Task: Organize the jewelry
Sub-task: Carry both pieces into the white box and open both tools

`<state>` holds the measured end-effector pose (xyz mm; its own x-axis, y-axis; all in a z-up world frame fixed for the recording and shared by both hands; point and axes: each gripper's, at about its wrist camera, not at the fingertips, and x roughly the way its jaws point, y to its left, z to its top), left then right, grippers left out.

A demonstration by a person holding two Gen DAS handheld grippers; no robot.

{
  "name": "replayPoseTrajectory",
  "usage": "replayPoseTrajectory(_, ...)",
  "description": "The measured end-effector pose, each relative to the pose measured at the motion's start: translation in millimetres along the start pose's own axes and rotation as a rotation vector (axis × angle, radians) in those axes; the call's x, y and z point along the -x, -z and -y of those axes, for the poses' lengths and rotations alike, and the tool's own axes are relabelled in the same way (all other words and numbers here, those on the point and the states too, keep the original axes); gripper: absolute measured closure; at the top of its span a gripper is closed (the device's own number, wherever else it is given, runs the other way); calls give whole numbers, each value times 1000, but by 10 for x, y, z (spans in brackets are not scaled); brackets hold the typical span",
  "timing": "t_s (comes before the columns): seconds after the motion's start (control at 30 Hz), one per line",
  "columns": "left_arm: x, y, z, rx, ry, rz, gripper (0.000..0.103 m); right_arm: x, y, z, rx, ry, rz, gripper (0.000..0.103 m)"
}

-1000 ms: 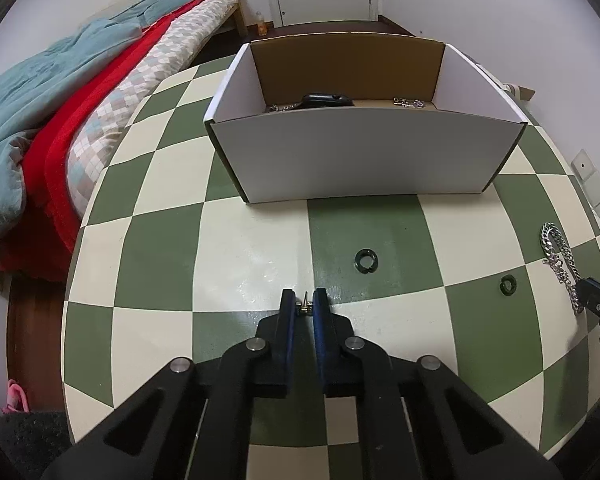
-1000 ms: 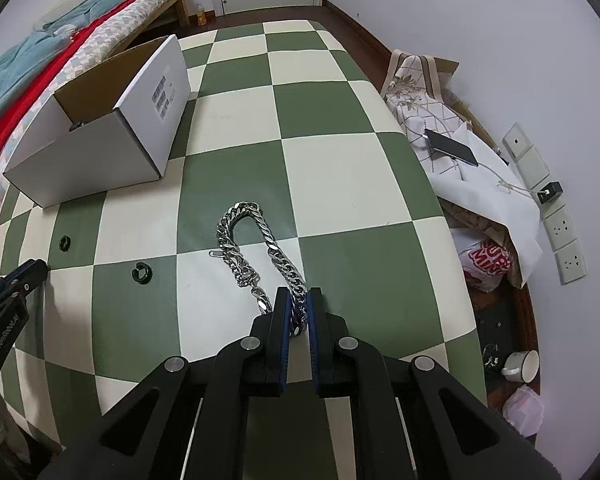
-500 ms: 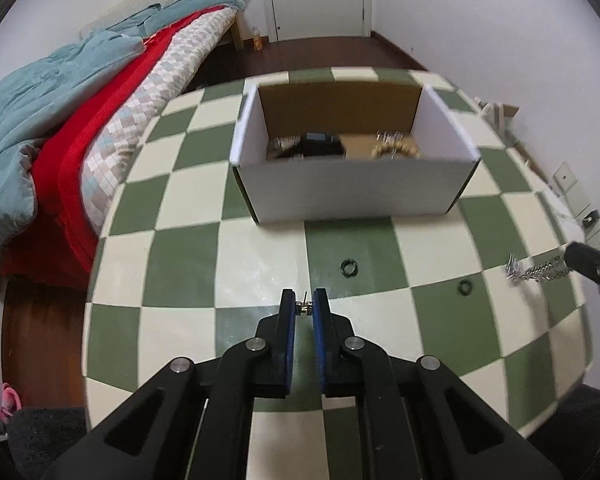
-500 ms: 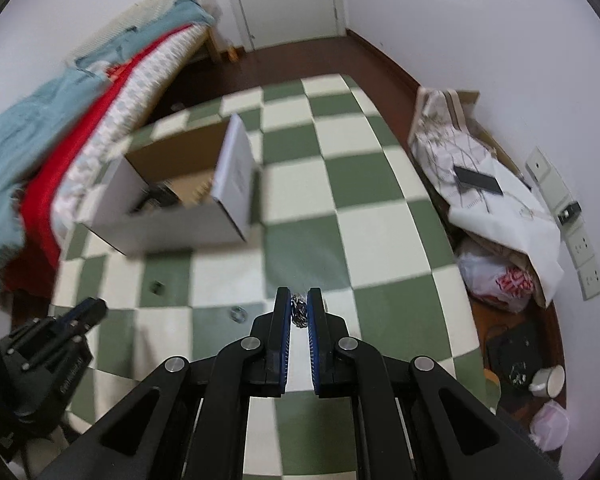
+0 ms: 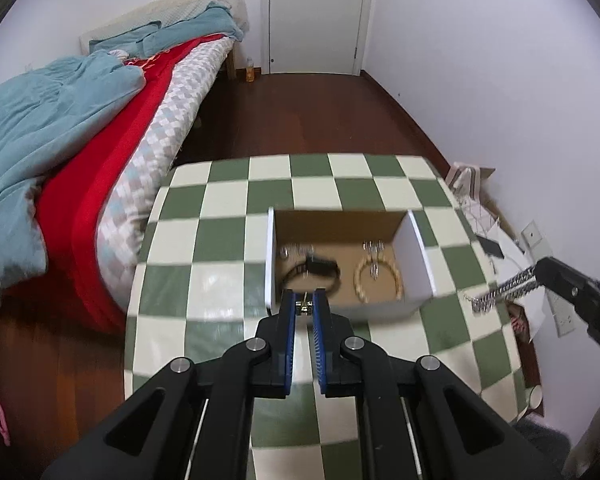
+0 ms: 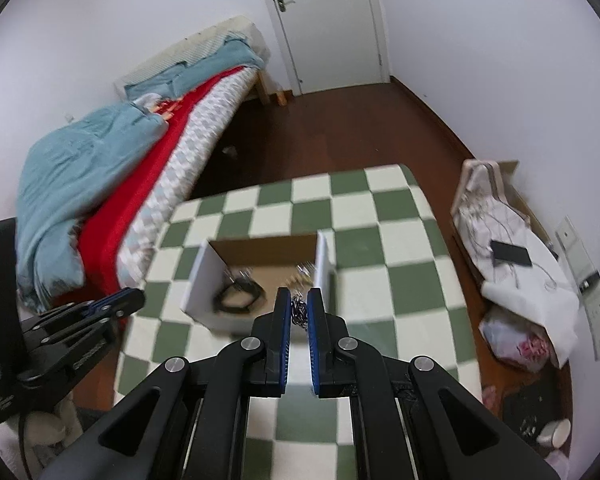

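**Both claws loaded above the box**

My left gripper [image 5: 304, 307] is pinching a small gold piece [image 5: 304, 309] between its fingertips; I cannot tell what kind of piece it is. It sits over the near left corner of the open cardboard box [image 5: 414, 256].

My right gripper [image 6: 299, 312] is pressed together on a silver chain [image 6: 299, 314]. From the left camera the chain [image 5: 500, 294] hangs out of that claw in the air, just off the box's right wall.

The box stands on the table with the green and cream checked cloth [image 5: 220, 216]. Inside I see a black watch [image 5: 314, 270] at the left, a gold bangle [image 5: 378, 280] at the right, and some small silver bits along the far side, too blurred to name.

Around the table: a bed [image 5: 60, 152] with a teal blanket and red cover lies to the left, a white door [image 5: 314, 16] stands at the far wall, and to the right a heap of bags and white cloth [image 6: 516, 264] with a dark phone [image 6: 511, 253] on top sits against the wall with its sockets. The box's near wall partly hides its contents from the right camera.
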<state>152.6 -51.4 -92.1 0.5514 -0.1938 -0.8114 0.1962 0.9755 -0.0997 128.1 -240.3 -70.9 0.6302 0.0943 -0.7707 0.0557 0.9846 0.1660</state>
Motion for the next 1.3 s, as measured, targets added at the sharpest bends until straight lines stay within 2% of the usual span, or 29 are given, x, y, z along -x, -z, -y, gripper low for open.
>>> replayPoseTrajectory(0.2, -302, -436, -180, 21, 12, -58, 97, -288, -395, -178, 6, -45, -30, 95)
replayPoseTrajectory(0.37, -645, -635, -245, 3, 1, -119, 97, -708, -605, -257, 17, -51, -93, 94)
replayPoseTrajectory(0.6, -1050, -730, -236, -15, 16, -197, 97, -1350, -738, -268, 28, -47, -209, 94)
replayPoseTrajectory(0.9, -1414, -768, -269, 59, 96, -301, 93, -1801, -765, -177, -66, -124, -331, 93)
replayPoseTrajectory(0.97, -1418, -774, -275, 73, 106, -301, 93, -1857, -760, -110, -94, -123, -360, 77)
replayPoseTrajectory(1.0, -1420, -781, -274, 76, 99, -302, 90, -1850, -762, -87, -100, -119, -361, 53)
replayPoseTrajectory(1.03, -1416, -791, -274, 74, 85, -301, 78, -1830, -764, -61, -103, -111, -354, 44)
replayPoseTrajectory(1.07, -1402, -797, -278, 73, 75, -294, 68, -1785, -763, -36, -97, -96, -342, 41)
replayPoseTrajectory(1.1, -1377, -801, -285, 75, 70, -283, 39, -1758, -761, -23, -92, -86, -339, 41)
replayPoseTrajectory(1.13, -1348, -808, -299, 77, 61, -268, 18, -1724, -760, -6, -88, -70, -337, 41)
replayPoseTrajectory(1.23, -1244, -814, -336, 83, 42, -237, 13, -1610, -723, 34, -65, -21, -327, 39)
replayPoseTrajectory(1.3, -1196, -802, -333, 67, 9, -227, 3, -1542, -663, 25, -28, 36, -320, 24)
